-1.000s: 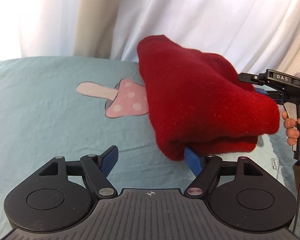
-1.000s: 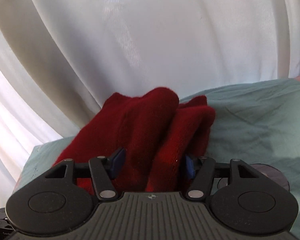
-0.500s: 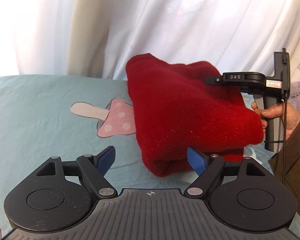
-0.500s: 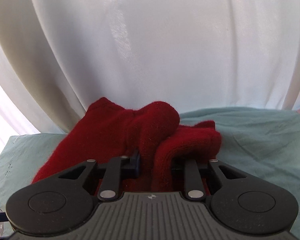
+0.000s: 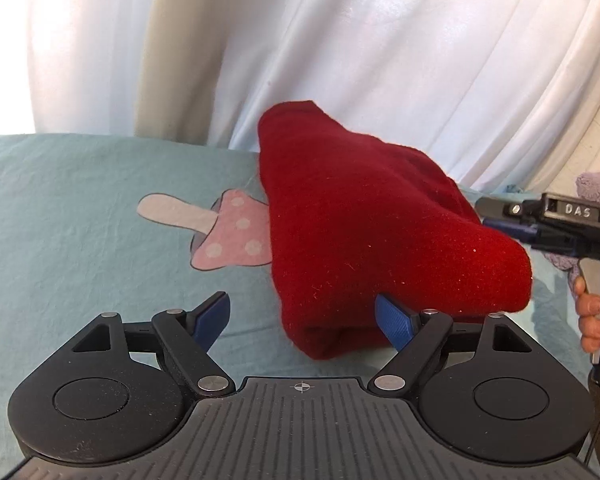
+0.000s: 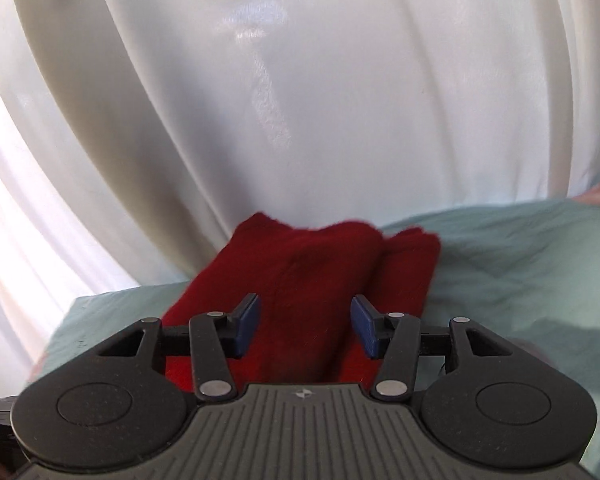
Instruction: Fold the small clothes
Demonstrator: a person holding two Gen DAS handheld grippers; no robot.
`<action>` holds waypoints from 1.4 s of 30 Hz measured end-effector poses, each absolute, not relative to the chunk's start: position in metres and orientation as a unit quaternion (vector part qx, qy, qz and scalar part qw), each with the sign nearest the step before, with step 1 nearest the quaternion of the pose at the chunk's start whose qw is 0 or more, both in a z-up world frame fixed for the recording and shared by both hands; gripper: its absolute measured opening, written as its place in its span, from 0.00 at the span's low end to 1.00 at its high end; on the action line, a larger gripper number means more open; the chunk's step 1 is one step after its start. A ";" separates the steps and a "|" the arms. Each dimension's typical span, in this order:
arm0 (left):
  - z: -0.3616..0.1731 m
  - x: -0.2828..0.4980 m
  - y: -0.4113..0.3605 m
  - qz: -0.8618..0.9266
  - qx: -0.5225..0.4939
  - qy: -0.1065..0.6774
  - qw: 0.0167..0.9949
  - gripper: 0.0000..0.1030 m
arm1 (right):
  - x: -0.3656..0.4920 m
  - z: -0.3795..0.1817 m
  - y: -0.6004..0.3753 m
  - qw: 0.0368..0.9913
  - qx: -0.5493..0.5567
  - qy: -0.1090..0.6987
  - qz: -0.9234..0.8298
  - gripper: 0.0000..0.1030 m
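Note:
A folded red fleece garment lies in a thick bundle on the pale teal sheet. My left gripper is open just in front of the bundle's near corner, its right fingertip against the cloth. My right gripper is open right over the garment's near end, with cloth showing between its jaws. It also shows in the left wrist view at the bundle's right end.
A pink mushroom print is on the sheet left of the garment. A white curtain hangs behind the bed. A purple fuzzy item sits at the far right. The person's hand holds the right gripper's handle.
My right gripper has opened and let go of the red garment, which has settled lower on the sheet. My left gripper has stayed open by the near corner.

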State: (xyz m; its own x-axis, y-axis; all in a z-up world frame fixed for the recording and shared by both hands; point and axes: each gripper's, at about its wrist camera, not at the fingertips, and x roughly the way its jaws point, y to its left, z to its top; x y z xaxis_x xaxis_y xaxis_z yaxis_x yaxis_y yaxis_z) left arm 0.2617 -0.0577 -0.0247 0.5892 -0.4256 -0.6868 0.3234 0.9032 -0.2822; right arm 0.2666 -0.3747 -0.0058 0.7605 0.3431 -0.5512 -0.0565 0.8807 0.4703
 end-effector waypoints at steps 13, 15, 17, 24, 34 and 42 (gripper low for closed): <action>0.007 0.260 -0.068 -0.227 -0.037 0.364 0.902 0.86 | 0.289 -0.021 -0.365 0.891 0.272 0.341 0.125 0.15; 0.011 0.268 -0.072 -0.225 -0.030 0.363 0.904 0.86 | 0.273 -0.005 -0.363 0.918 0.218 0.311 0.111 0.15; 0.011 0.277 -0.078 -0.227 -0.026 0.363 0.904 0.86 | 0.264 -0.008 -0.359 0.933 0.155 0.315 0.086 0.15; -0.020 0.314 -0.109 -0.236 -0.032 0.442 0.865 0.88 | 0.266 -0.058 -0.369 0.933 0.121 0.337 0.043 0.16; -0.029 0.317 -0.108 -0.226 -0.037 0.452 0.862 0.93 | 0.244 -0.013 -0.363 0.937 0.160 0.308 0.040 0.42; -0.027 0.315 -0.109 -0.222 -0.028 0.451 0.864 0.94 | 0.236 -0.006 -0.336 0.956 0.093 0.278 0.028 0.29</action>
